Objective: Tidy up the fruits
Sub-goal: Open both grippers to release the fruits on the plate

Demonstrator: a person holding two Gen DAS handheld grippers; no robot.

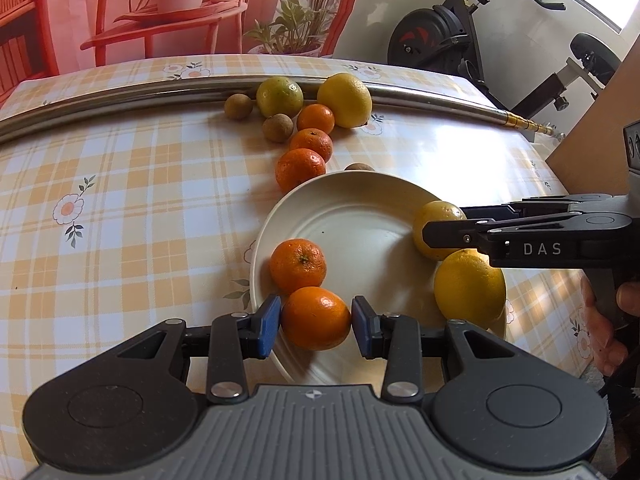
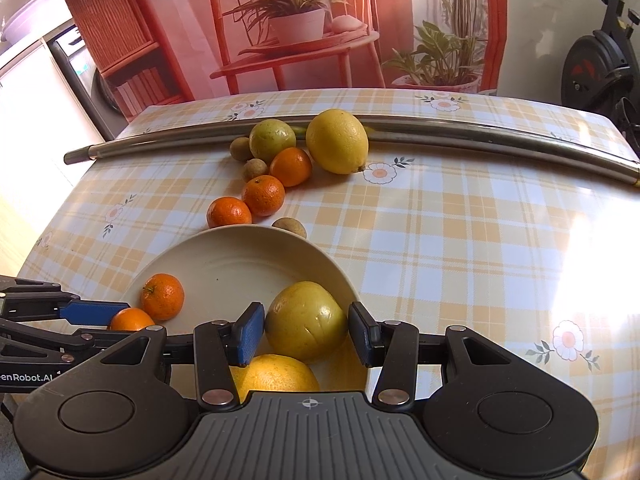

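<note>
Gripping: L claw (image 1: 316, 318) on mandarin (image 1: 316, 317) | R claw (image 2: 306, 330) on passionfruit (image 2: 306, 320) | over plate (image 1: 360, 200)

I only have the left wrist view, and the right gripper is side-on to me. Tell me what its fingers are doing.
Observer: In the right wrist view, the right gripper has both fingers' blue pads against the sides of the smooth yellow-green round fruit, above the cream round plate.
Operator: Now report the left end of the long steel pole; it runs out of my frame.
Observer: The long steel pole ends in a dark tip at about the left edge of the checked tablecloth, with nothing resting against that end.
</note>
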